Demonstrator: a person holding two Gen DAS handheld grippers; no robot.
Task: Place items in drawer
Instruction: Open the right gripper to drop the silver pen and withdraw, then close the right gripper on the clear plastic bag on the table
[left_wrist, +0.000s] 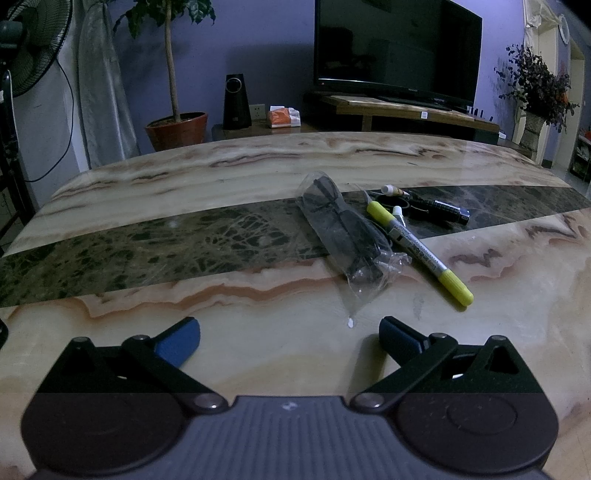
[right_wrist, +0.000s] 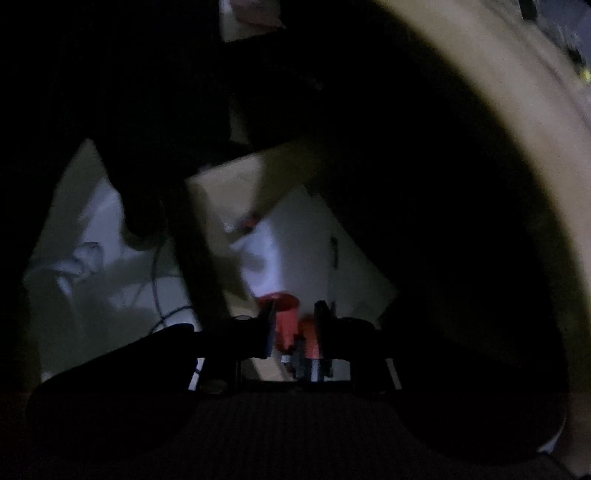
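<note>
1. The left tongs (left_wrist: 290, 338) hover low over the marble worktop (left_wrist: 184, 354); their two blue pads (left_wrist: 179, 341) stand wide apart with nothing between them, only bare stone.
2. Just ahead of the left tongs, slightly to their right, lies a clear plastic bag (left_wrist: 345, 236) with dark glasses inside; its near corner points back toward the gap between the pads, without touching them.
3. Right of the bag, touching its edge, lies a yellow-capped marker (left_wrist: 424, 251), slanting away from the tongs; beyond it a second pen with a white cap (left_wrist: 388, 190) and a dark, ribbed object (left_wrist: 443, 212) rest on the dark green band of the worktop; what that dark thing is I cannot tell.
4. Far beyond the worktop stand a television (left_wrist: 397, 48), a black speaker (left_wrist: 236, 101), a potted tree (left_wrist: 177, 129) and a fan (left_wrist: 33, 44).
5. The right tongs (right_wrist: 293, 325) point steeply down in a very dark, blurred view; their pads are close together, with a red object (right_wrist: 286, 321) between them; whether the pads press on it cannot be told.
6. Beyond the right tongs there are pale, flat surfaces (right_wrist: 295, 236) and a thin cable (right_wrist: 162, 284); whether this is the drawer cannot be told; a curved tan edge (right_wrist: 535, 166) arcs to their right.
</note>
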